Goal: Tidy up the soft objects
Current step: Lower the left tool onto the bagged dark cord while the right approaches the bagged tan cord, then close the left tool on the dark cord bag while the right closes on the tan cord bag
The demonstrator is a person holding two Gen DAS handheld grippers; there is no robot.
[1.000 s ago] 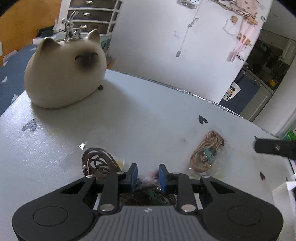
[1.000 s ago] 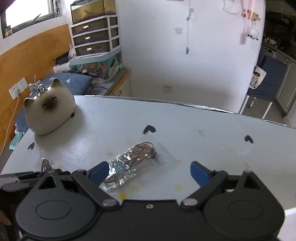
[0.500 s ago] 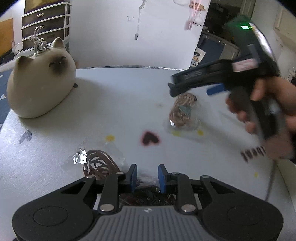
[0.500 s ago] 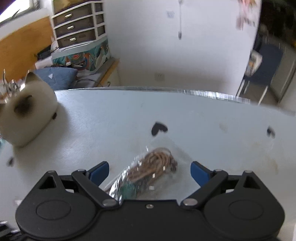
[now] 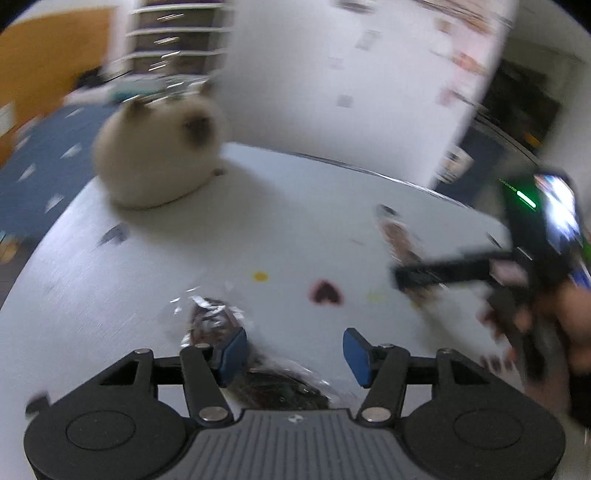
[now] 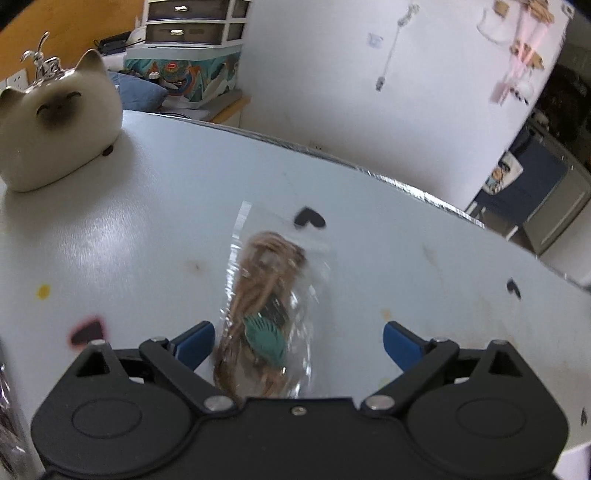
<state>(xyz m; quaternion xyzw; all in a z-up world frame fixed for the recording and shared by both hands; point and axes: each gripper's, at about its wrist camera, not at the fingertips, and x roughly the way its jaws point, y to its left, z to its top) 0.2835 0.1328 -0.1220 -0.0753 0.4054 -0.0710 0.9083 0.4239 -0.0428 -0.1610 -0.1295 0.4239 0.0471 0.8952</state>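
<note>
Jaws of both hand-held grippers are seen spread wide and empty over a pale grey tabletop (image 6: 155,206). Between the blue pads of the right gripper (image 6: 298,341), a clear plastic bag (image 6: 271,295) is framed, lying flat on the tabletop and touched by neither pad. Inside it, a bundle of brown cord and a teal, shell-shaped piece are packed together. A black heart mark (image 6: 309,218) is printed on the tabletop just beyond the bag's far end.

At the left gripper (image 5: 295,354), a second clear bag (image 5: 218,321) with dark coiled contents is shown against the left pad; whether it is touched cannot be told through the motion blur. A further crinkled, dark packet (image 5: 280,387) is seen lying between the open jaws, close to the gripper body. A pink-edged heart mark (image 5: 325,293) and a yellow dot (image 5: 260,276) are spotted ahead on the tabletop.

A cream cat figure (image 6: 55,125) with a dark face is placed at the far left of the tabletop, well apart from the bags, and is topped by a small silver ornament (image 6: 42,62). Behind it, a set of plastic drawers (image 6: 192,22) is pictured against the wall. No legible writing is made out anywhere.
</note>
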